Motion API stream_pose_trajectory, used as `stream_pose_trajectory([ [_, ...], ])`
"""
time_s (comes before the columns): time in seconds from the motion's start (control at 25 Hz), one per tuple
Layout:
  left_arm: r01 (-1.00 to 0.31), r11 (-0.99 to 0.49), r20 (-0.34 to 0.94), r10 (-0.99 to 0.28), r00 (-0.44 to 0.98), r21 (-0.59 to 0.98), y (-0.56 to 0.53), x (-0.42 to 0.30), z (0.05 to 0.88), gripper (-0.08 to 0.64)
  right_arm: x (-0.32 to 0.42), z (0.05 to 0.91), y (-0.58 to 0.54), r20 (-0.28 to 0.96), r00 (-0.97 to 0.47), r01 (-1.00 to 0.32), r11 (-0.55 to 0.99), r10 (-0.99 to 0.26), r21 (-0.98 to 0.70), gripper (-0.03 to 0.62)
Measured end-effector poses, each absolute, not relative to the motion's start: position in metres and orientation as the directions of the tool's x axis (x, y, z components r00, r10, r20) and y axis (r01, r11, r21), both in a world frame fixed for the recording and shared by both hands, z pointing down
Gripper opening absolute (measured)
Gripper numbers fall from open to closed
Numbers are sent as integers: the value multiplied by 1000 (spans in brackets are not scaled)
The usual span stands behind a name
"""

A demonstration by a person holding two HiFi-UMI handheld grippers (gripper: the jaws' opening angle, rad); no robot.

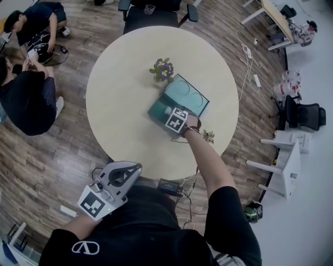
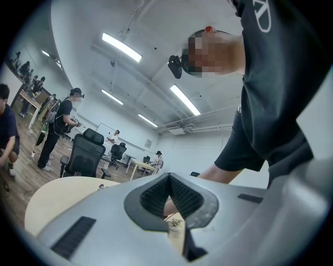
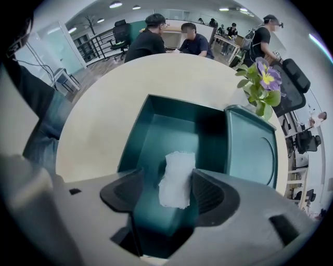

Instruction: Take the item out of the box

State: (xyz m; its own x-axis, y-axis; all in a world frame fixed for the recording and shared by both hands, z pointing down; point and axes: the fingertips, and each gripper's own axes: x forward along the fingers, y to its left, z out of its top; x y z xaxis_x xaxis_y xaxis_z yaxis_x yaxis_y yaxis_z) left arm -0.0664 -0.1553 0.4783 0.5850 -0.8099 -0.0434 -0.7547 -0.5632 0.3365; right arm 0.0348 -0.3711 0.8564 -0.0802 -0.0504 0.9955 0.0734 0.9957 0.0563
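Note:
A teal box lies open on the round table, its lid folded out to the right. Inside lies a white, rough-textured item. My right gripper reaches down into the box with its jaws on either side of the item; the right pad touches it and the left pad stands clear. In the head view the right gripper is over the box. My left gripper hangs off the table's near edge, jaws shut and empty; in its own view the left gripper points up into the room.
A purple potted flower stands just behind the box. A small dried sprig and a black device lie near the table's front edge. People sit on the floor at left; an office chair is at the far side.

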Motion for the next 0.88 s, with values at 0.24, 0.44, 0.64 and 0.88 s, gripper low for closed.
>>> stream_pose_trajectory([
  [0.24,-751,-564,-37,-807,589,344,-152,-64,483,6,36,868,-368,999,-29,113,993,-34,37,257],
  [0.44,-754,-559,-26,-809,587,345,-149,-67,486,6,44,879,-370,997,35,199,978,-69,61,203],
  [0.64,-755,-554,-15,-809,587,352,-145,-68,490,6,44,881,-367,997,52,188,981,-65,54,183],
  [0.88,-750,-561,-20,-805,593,350,-143,-67,488,6,44,880,-366,997,57,177,983,-61,50,179],
])
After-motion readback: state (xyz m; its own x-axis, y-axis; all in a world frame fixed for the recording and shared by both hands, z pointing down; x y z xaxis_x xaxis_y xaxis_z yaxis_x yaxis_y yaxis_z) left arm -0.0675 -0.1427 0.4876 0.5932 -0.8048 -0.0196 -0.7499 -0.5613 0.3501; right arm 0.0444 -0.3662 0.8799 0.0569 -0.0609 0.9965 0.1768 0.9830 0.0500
